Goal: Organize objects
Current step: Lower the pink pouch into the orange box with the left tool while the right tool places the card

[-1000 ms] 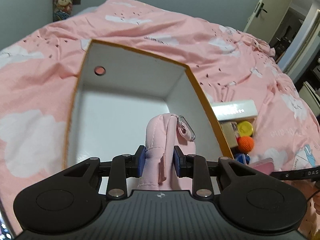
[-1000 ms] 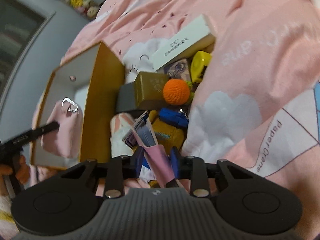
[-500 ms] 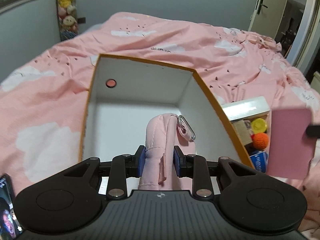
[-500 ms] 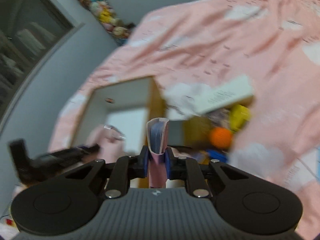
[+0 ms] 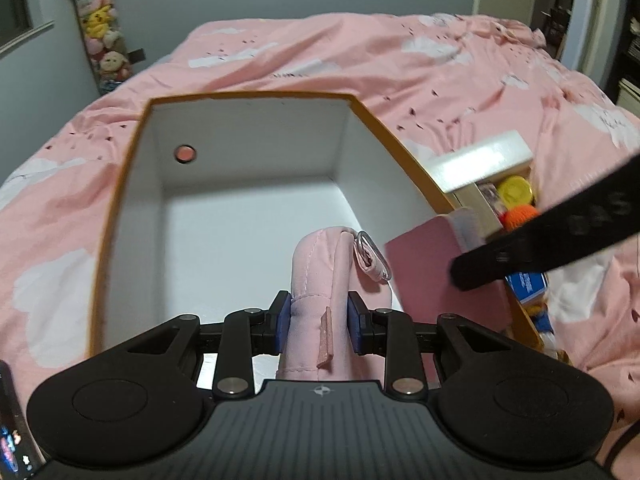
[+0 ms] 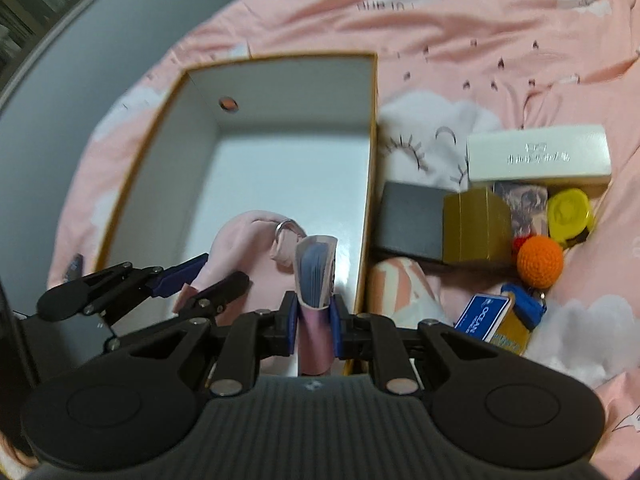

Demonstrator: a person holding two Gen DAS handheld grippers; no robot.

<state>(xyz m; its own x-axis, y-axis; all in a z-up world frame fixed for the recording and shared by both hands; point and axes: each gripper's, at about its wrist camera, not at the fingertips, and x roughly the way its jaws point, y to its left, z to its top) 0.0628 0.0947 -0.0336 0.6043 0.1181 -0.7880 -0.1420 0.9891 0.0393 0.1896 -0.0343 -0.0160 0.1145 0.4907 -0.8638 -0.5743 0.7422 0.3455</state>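
Open box (image 6: 280,168) holds nothing loose; left gripper (image 5: 319,316) clamps pink pouch (image 5: 316,280), right gripper (image 6: 314,320) clamps pink notebook (image 6: 316,276), both over box; remaining clutter (image 6: 500,232) beside box unsorted.

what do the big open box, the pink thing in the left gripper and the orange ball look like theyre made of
Box: likely matte cardboard, thin flat walls, white inside, orange edge.
Pink pouch in the left gripper: soft fabric, visible seams, with a metal-looking ring.
Orange ball: seemingly crocheted yarn, knobbly fuzzy surface.

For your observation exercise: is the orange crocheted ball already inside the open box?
No: the orange crocheted ball lies on the bedspread, outside the open box.
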